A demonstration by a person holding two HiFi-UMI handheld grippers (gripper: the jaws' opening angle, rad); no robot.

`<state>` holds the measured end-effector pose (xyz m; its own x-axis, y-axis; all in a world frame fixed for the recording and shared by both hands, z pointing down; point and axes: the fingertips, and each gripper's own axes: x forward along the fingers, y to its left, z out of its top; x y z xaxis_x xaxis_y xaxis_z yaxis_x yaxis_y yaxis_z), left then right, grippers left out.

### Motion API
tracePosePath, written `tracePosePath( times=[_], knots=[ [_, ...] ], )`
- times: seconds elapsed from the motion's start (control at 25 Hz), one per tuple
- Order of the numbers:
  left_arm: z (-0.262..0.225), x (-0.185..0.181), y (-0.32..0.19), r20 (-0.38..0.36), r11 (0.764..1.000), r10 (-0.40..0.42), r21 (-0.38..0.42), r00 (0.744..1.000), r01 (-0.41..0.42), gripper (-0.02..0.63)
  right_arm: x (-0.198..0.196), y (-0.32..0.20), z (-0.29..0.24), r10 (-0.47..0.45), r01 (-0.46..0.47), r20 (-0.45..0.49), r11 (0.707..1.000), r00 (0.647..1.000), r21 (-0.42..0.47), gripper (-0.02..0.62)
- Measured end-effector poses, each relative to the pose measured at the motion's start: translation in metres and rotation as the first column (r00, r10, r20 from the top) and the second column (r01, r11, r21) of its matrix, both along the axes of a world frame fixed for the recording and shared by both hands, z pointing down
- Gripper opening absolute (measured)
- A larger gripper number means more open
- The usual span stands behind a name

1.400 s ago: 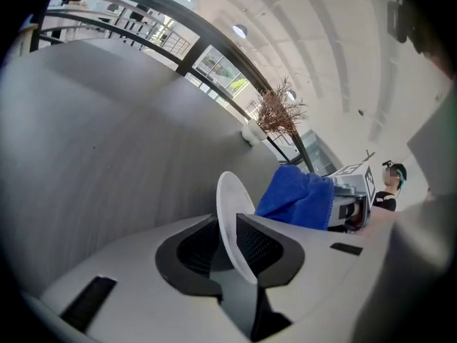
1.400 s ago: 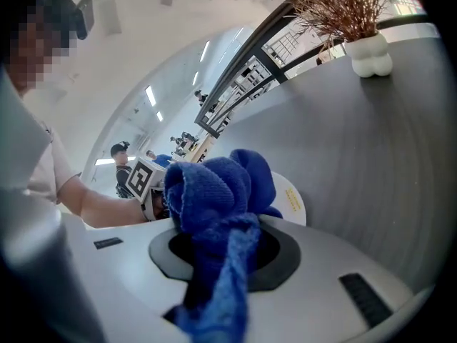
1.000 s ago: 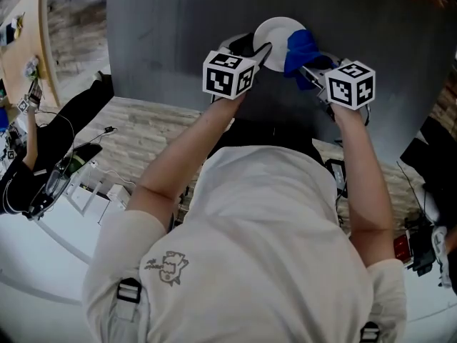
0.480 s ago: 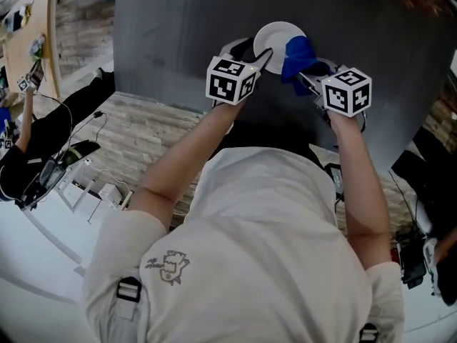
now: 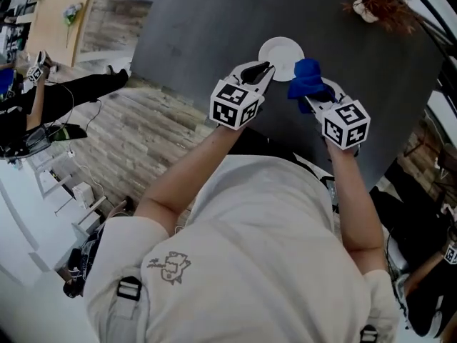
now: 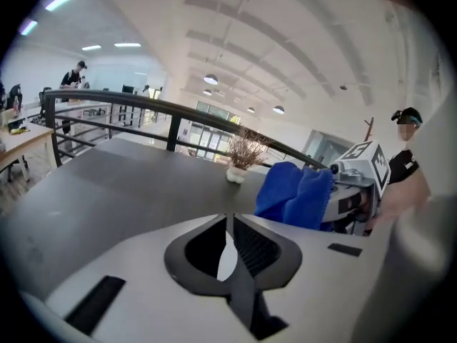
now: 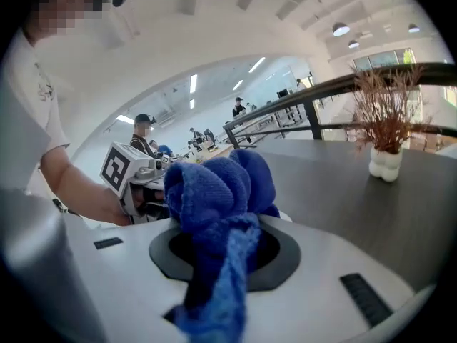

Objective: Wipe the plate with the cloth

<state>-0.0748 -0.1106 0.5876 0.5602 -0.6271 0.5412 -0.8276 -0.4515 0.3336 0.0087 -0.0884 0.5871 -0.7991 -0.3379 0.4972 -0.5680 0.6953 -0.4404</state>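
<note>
The left gripper view alone shows the white plate (image 6: 227, 261) edge-on, a thin sliver between the left gripper (image 6: 230, 224) fingers, which have just been closing onto its rim. The head view shows it as a round disc over the dark desk (image 5: 193, 41). The right gripper (image 5: 310, 95) fingers are clamped on the blue cloth (image 5: 305, 76), just right of the plate. A dried plant (image 5: 375, 6) stands far right, well apart.

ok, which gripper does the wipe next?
Right. The right gripper is shut on the cloth, just beside the plate. The left gripper has just been closing, with the plate's rim between its jaws, so it is better left steadying the plate.
</note>
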Motion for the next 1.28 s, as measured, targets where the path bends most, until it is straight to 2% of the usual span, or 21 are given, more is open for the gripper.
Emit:
tracePosePath(
  times=[0.08, 0.36, 0.64, 0.88, 1.28],
  knots=[
    [-0.027, 0.006, 0.016, -0.015, 0.998, -0.004, 0.059, 1.0, 0.005, 0.008, 0.003, 0.012, -0.024, -0.009, 0.009, 0.01, 0.998, 1.0, 0.062, 0.104],
    [-0.113, 0.022, 0.068, -0.073, 0.976, -0.029, 0.213, 0.997, 0.044, 0.007, 0.004, 0.063, -0.102, -0.111, 0.097, 0.05, 0.969, 0.993, 0.225, 0.104],
    [-0.192, 0.021, 0.101, -0.106, 0.936, 0.001, 0.349, 0.994, 0.037, 0.007, -0.001, 0.083, -0.186, -0.131, 0.077, 0.115, 0.919, 0.985, 0.388, 0.104],
    [-0.239, 0.011, 0.112, -0.084, 0.896, 0.029, 0.444, 0.996, 0.011, 0.006, -0.003, 0.097, -0.223, -0.099, 0.025, 0.138, 0.887, 0.986, 0.46, 0.104],
    [-0.265, -0.034, 0.155, -0.071, 0.877, 0.086, 0.478, 0.994, -0.042, 0.006, -0.039, 0.134, -0.253, 0.025, -0.102, 0.153, 0.848, 0.988, 0.52, 0.103]
  ],
)
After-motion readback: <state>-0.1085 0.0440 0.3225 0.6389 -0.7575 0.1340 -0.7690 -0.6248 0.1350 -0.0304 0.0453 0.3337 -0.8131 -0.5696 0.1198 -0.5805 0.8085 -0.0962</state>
